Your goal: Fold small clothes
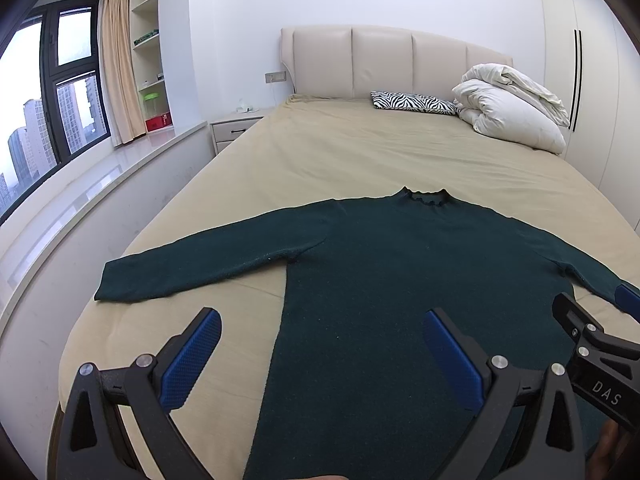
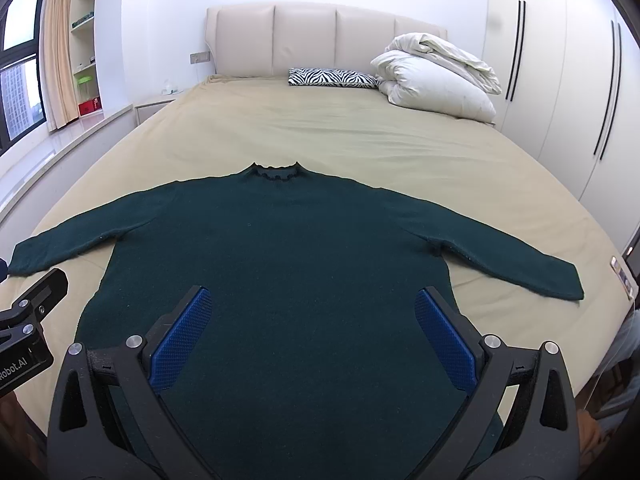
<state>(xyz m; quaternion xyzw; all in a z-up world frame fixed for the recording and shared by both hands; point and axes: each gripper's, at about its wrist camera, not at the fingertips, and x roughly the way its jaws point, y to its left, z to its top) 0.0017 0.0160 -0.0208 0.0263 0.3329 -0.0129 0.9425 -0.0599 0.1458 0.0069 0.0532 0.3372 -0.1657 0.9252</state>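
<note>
One dark green sweater (image 2: 280, 248) lies flat on the bed (image 2: 340, 128), collar toward the headboard, both sleeves spread out to the sides and its hem at the near edge. Two hand-held grippers hang above its lower part. The left hand-held gripper (image 1: 322, 354) has its blue pads spread wide over the sweater's left edge and holds nothing. The right hand-held gripper (image 2: 312, 334) is likewise wide open and empty over the middle of the body. At the head of the bed lie one zebra-print pillow (image 2: 332, 77) and one folded white duvet (image 2: 436, 76), touching each other. Only the left view shows the whole window (image 1: 48, 100) and nightstand (image 1: 236, 130); only the right view shows the full right sleeve end (image 2: 560, 284) and the wardrobe doors (image 2: 560, 60).
</note>
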